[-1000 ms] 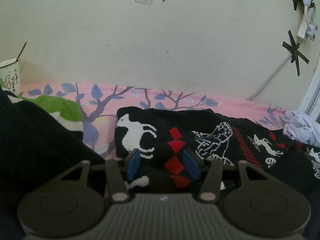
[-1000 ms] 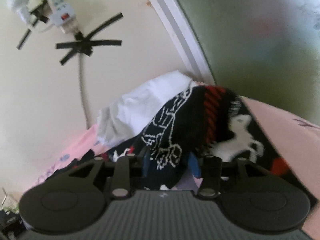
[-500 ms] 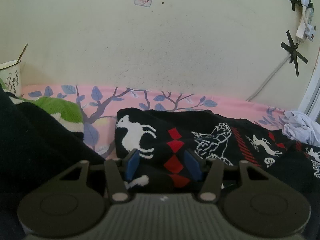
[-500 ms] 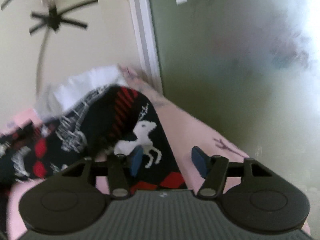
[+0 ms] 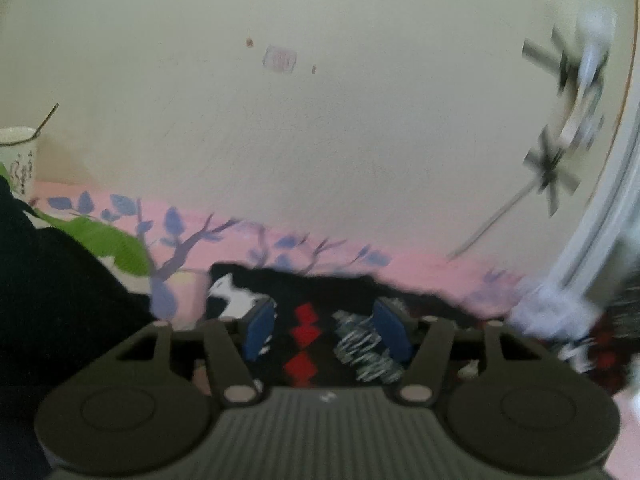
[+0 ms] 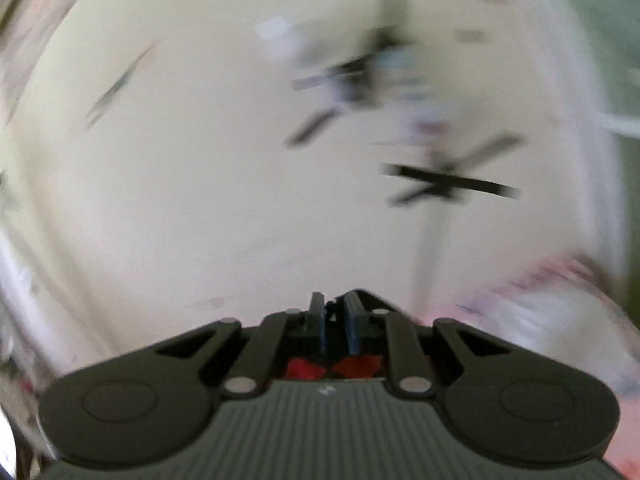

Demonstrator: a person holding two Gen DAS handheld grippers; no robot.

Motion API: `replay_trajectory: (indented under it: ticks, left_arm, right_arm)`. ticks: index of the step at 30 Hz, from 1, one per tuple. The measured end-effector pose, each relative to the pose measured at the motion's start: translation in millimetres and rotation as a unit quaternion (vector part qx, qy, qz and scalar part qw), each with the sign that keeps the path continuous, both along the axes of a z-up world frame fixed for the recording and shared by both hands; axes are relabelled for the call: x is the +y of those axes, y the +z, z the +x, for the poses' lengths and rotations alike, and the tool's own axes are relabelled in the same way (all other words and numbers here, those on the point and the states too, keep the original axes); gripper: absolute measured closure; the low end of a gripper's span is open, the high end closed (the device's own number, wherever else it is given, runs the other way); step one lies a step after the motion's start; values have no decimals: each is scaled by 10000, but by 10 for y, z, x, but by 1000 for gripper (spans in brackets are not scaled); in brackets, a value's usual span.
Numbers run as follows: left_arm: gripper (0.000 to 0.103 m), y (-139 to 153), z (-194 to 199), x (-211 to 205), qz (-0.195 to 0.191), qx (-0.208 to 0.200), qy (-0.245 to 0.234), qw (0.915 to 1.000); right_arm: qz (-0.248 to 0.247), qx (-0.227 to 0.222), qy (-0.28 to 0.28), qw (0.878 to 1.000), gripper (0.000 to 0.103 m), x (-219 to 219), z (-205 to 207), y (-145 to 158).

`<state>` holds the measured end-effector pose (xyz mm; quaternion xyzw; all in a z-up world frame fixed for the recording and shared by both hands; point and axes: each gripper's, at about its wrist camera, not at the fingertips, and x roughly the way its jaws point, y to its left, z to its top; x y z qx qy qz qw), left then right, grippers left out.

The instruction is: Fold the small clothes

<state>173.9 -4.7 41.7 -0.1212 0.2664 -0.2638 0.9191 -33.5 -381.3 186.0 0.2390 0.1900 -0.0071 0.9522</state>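
A black knitted garment (image 5: 306,332) with red diamonds and white animal figures lies on the pink sheet (image 5: 420,272). My left gripper (image 5: 326,322) hovers low over it. Its jaws are opening, and the cloth shows between the blue pads (image 5: 260,326) without being pinched. In the blurred right wrist view my right gripper (image 6: 335,320) is raised toward the wall. Its jaws are closing to a narrow gap with a fold of the same garment (image 6: 352,366) caught in them, and red diamonds hang just under the pads.
A green striped garment (image 5: 116,244) and a dark cloth (image 5: 60,300) lie at the left. A white mug (image 5: 18,160) stands by the wall. A white cloth (image 5: 548,312) is bunched at the right near the door frame. Black tape crosses (image 6: 448,184) and a cable hang on the wall.
My right gripper closed on the garment's edge and swung up fast toward the wall. My left gripper rose a little and its pads moved wider apart over the garment.
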Motion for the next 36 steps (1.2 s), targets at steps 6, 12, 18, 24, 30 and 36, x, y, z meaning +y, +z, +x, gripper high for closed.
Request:
replay_trajectory:
  ticks: [6, 12, 18, 24, 30, 36]
  left_arm:
    - [27, 83, 14, 232, -482, -40, 135, 9987]
    - [27, -29, 143, 225, -141, 151, 331, 9992]
    - [27, -54, 126, 95, -231, 332, -193, 9990]
    - [33, -198, 262, 11, -93, 848, -195, 9962]
    - [35, -251, 372, -267, 394, 919, -334, 9944]
    - [92, -369, 516, -569, 1290, 1190, -221, 9842]
  right_arm:
    - [-452, 300, 1442, 9881, 95, 1217, 1490, -150]
    - [-855, 750, 1988, 9734, 93, 1401, 1800, -588]
    - [-1031, 1261, 512, 9853, 44, 286, 852, -1168]
    - [-824, 1652, -363, 9821, 44, -318, 4, -1763]
    - [-273, 1807, -624, 9812, 44, -563, 0, -2161]
    - [-46, 1683, -441, 9847, 44, -496, 112, -2295]
